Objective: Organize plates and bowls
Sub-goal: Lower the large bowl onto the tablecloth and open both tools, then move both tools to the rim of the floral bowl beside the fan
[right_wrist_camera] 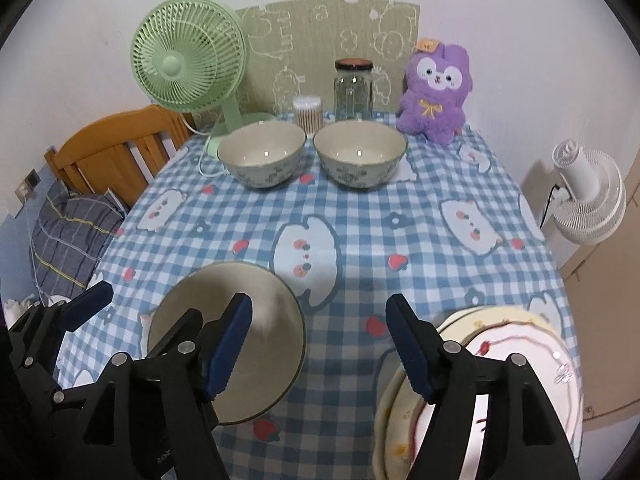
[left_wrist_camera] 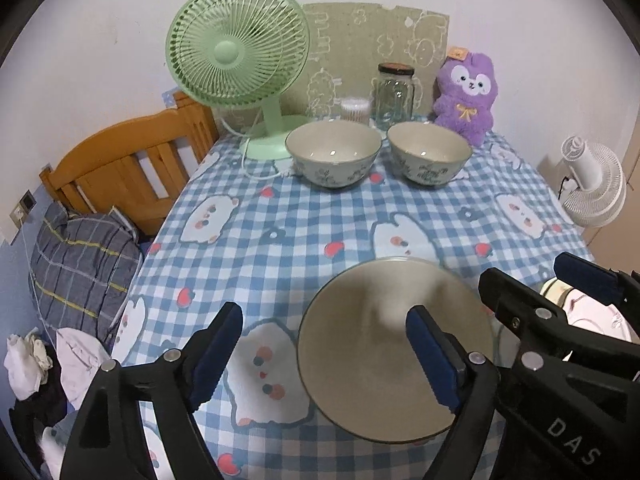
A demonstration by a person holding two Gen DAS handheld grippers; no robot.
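Where checked cloth lies, bowl [left_wrist_camera: 372, 360] (round, smooth).

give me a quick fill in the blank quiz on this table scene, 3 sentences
1. The desk fan at the back of the table is ____ in colour.
2. ____ patterned bowls stand side by side near the fan.
3. The plush toy beside the glass jar is ____.

Missing words: green; two; purple

Left gripper [left_wrist_camera: 324, 356] hangs with jaws spread over a blue checked tablecloth [left_wrist_camera: 304, 232], one blue pad above a plain grey bowl [left_wrist_camera: 372, 356] — nothing held. Beyond stand two floral bowls [left_wrist_camera: 333, 154] [left_wrist_camera: 430, 154], a green fan [left_wrist_camera: 238, 60] and a purple plush toy [left_wrist_camera: 466, 94].
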